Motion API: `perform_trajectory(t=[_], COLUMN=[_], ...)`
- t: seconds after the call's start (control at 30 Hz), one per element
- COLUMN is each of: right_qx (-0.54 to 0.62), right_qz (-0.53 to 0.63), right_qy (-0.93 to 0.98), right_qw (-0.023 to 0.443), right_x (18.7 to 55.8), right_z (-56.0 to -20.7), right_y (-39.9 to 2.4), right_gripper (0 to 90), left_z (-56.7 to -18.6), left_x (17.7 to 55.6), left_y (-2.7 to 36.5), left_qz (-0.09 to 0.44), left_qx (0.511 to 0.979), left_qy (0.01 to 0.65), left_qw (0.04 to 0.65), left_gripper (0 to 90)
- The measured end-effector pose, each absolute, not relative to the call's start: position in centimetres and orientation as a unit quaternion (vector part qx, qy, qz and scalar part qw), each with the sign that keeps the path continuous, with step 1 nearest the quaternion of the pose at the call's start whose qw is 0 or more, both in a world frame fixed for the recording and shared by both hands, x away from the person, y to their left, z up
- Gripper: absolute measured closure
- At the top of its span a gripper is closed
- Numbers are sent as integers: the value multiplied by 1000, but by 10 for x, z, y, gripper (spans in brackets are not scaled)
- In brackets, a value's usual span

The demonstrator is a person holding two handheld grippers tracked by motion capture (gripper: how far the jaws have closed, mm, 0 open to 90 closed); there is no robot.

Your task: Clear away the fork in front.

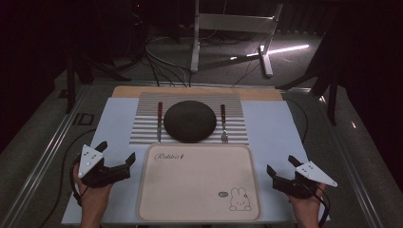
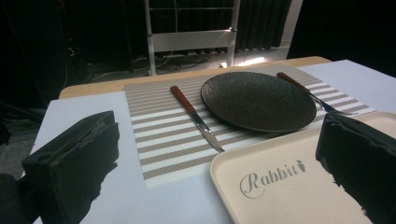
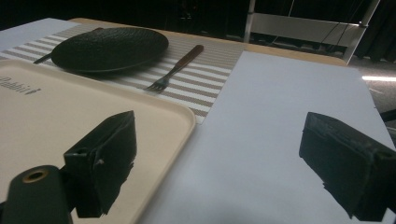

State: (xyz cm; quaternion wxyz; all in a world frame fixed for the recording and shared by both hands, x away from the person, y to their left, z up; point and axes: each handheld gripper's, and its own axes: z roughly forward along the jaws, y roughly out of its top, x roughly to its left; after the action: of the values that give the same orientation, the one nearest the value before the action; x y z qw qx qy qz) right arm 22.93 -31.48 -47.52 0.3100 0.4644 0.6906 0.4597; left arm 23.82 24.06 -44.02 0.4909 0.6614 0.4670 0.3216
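Beige tray [image 1: 190,199] sits at lower centre of the frame, flanked by left hand-held gripper [image 1: 117,152] and right hand-held gripper [image 1: 282,165], both with jaws spread apart, empty.

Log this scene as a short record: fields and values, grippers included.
surface: table with white sheet
mat: striped, at far side
plate: dark, empty, centred on mat
knife: on mat, left of plate
fork: on mat, right of plate
tray: beige, empty, near side, edge overlapping mat
left gripper: open, left of tray, holding nothing
right gripper: open, right of tray, holding nothing
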Motion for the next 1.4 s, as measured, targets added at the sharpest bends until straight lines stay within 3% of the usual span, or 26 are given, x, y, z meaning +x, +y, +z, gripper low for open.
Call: perform_trajectory(t=[0.67,1.4], right_qx=[481,495], right_qz=[457,453], right_qy=[687,693], right_qw=[297,265], right_x=[232,253], right_z=[-473,-442], right_y=[-314,-310], right_gripper=[113,115], left_z=[-443,-447], left_x=[238,239], left_y=[238,231], left_qz=[329,332], left_qx=[662,663], left_qy=[469,471], left_qw=[484,478], left_gripper=[2,2])
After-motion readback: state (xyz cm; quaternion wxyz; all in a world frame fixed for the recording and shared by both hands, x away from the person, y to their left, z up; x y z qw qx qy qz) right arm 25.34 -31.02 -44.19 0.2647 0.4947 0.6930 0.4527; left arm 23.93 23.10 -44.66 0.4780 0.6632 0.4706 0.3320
